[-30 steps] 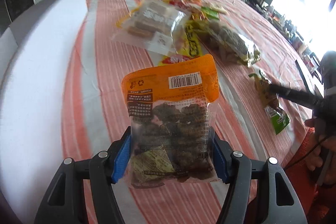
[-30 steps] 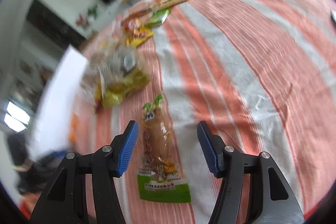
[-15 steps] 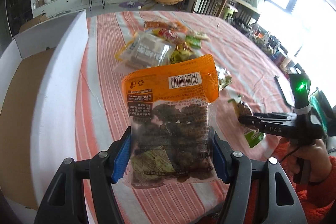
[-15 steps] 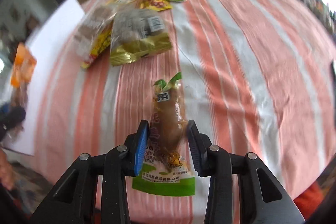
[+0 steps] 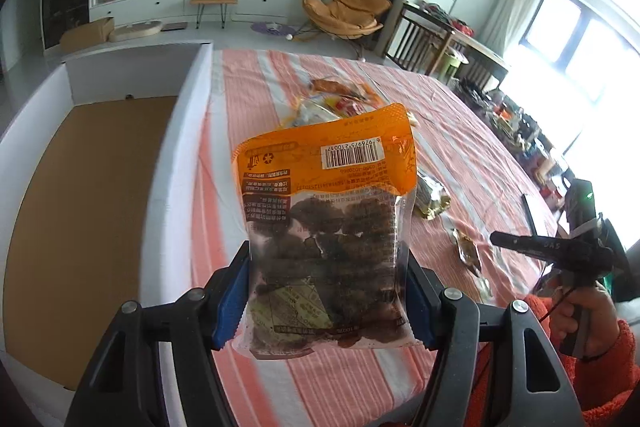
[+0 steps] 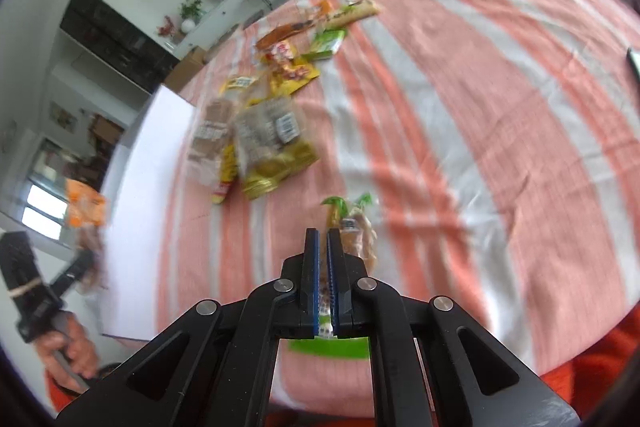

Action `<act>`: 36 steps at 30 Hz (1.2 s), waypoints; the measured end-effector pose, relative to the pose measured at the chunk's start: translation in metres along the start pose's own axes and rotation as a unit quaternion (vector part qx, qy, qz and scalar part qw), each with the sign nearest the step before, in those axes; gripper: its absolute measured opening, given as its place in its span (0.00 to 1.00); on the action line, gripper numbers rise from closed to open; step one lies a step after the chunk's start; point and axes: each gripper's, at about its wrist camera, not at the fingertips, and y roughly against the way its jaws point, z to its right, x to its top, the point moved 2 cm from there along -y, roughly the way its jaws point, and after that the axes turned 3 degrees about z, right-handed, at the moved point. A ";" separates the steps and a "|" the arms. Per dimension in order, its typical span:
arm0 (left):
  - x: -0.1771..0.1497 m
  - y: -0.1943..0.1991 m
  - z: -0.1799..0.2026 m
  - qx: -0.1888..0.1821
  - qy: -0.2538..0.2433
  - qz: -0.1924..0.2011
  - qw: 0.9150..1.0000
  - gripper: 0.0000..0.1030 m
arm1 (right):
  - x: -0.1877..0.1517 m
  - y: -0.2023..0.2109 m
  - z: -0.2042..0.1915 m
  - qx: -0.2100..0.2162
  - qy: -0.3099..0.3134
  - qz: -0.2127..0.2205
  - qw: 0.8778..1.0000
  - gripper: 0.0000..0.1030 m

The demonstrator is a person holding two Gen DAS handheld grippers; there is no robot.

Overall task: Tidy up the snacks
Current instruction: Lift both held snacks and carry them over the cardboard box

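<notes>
Orange plastic tops the snack bag [image 5: 326,227] that is pinched by its sides between the blue pads of the left gripper [image 5: 326,291]. The bag is held upright in the air, above the worktop [image 5: 460,155], just beside the white box [image 5: 176,147]. Dark brown pieces can be seen through its clear lower part.

A long thin snack pack [image 6: 352,227] with a green end is squeezed by the right gripper [image 6: 324,247]. The jaws there are pressed nearly together, with only the flat pack between them. It cannot be told whether the pack is lifted or lies on the striped cloth.

Further out, a pile of other snacks [image 6: 264,147] is seen on the worktop: clear bags of brown biscuits, a gold pack and yellow and red wrappers. A green pack [image 6: 328,43] and a long bar [image 6: 356,13] lie at the far end.

The brown floor of the box looks bare where it can be seen, so no snack seems to be put away yet. Two snacks are held, and the whole pile is left to be moved. The task looks to be near its start. The orange bag is likely to be put in the box first, since it is the closest one.
</notes>
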 end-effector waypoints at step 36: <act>-0.005 0.130 -0.154 0.256 0.105 0.095 0.956 0.75 | 0.010 -0.023 -0.352 0.226 0.227 -0.059 0.946 0.33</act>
